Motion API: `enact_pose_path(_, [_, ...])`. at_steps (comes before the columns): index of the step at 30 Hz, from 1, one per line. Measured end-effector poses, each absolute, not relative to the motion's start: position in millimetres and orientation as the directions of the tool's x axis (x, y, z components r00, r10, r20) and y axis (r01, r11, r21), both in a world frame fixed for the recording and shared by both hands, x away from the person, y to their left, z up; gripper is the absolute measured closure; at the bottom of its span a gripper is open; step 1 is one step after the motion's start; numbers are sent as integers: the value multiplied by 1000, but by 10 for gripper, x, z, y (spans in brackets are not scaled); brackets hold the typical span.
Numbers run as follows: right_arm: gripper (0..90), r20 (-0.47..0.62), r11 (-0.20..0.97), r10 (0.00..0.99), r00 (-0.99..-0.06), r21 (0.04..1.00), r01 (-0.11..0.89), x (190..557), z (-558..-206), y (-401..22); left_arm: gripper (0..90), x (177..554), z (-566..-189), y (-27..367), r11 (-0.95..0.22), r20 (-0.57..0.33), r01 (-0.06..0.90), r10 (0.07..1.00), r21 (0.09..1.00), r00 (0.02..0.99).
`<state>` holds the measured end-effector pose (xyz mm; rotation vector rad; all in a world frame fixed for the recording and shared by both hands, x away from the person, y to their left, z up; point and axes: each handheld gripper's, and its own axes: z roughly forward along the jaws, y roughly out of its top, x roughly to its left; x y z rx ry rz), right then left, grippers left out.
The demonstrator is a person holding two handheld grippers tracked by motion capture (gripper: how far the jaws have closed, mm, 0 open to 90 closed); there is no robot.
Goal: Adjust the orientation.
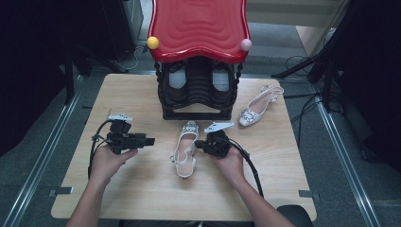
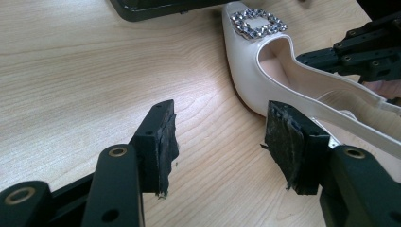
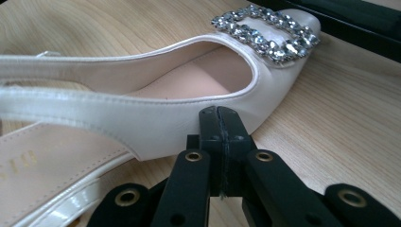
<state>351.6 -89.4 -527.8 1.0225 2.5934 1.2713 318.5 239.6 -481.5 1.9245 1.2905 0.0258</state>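
Though its heel is cut off, shoe (image 3: pixel 156 118) against shut right tongs (image 3: pixel 220 116); left tongs (image 2: pixel 220 142) apart.

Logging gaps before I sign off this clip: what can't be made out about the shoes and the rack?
- White buckled slingback shoe: heel cut off by the left edge in the right gripper view.
- Lettering on its insole: blurred, unreadable.
- Pair inside the black shoe rack: shadowed under the red wavy top, high view.
- Right tool: shut against the shoe's side; pinching unclear.
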Motion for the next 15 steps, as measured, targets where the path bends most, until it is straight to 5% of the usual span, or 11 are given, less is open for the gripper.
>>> enact_pose_path(15, [900, 235, 320, 686, -689, 752, 576, 3566, -4971, -1468, 428, 3276, -4817, 2392, -176, -383, 763, 781, 622, 493])
